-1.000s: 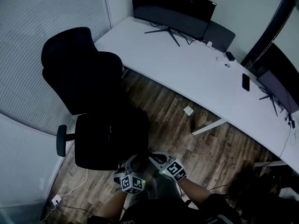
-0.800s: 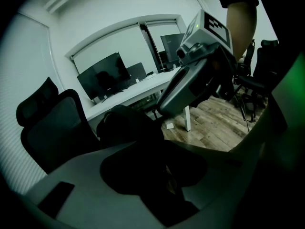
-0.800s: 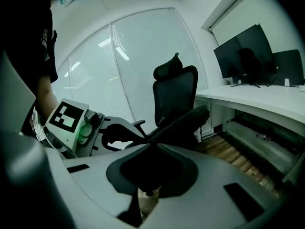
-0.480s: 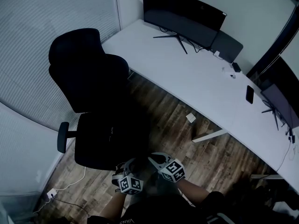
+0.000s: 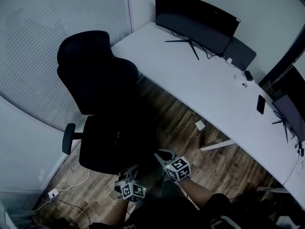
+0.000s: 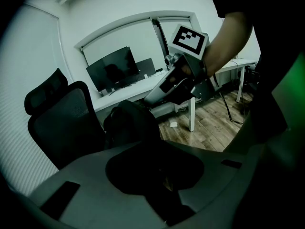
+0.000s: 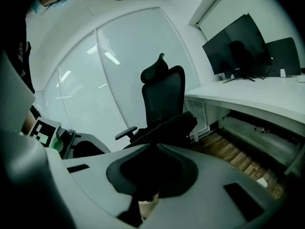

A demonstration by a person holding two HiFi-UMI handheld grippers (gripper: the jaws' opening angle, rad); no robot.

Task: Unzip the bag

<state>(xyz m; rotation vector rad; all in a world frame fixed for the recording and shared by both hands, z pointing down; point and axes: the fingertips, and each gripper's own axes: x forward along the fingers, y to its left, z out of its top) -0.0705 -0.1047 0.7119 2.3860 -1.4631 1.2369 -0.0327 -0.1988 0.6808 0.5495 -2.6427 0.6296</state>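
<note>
A black bag [image 5: 139, 140] lies on the seat of the black office chair [image 5: 90, 80] and is hard to tell from it. In the left gripper view the bag [image 6: 127, 124] rises just ahead. My left gripper [image 5: 132, 171] is at the bag's near edge; its jaws are closing, with black bag fabric pressed in the gap [image 6: 157, 175]. My right gripper [image 5: 160, 156] sits close beside it, shut on a dark strip of the bag [image 7: 171, 125] that runs out of its jaws [image 7: 150, 185]. The zipper itself is too dark to make out.
A long white desk [image 5: 200, 78] carries a wide monitor [image 5: 195, 18], a phone [image 5: 260, 104] and small items. A paper scrap [image 5: 199, 125] lies on the wood floor. Cables and a plug [image 5: 52, 193] sit near the blinds at left.
The head view has swung, so chair and desk sit further right. Both grippers stay at the bag's near edge; the left one has dropped slightly.
</note>
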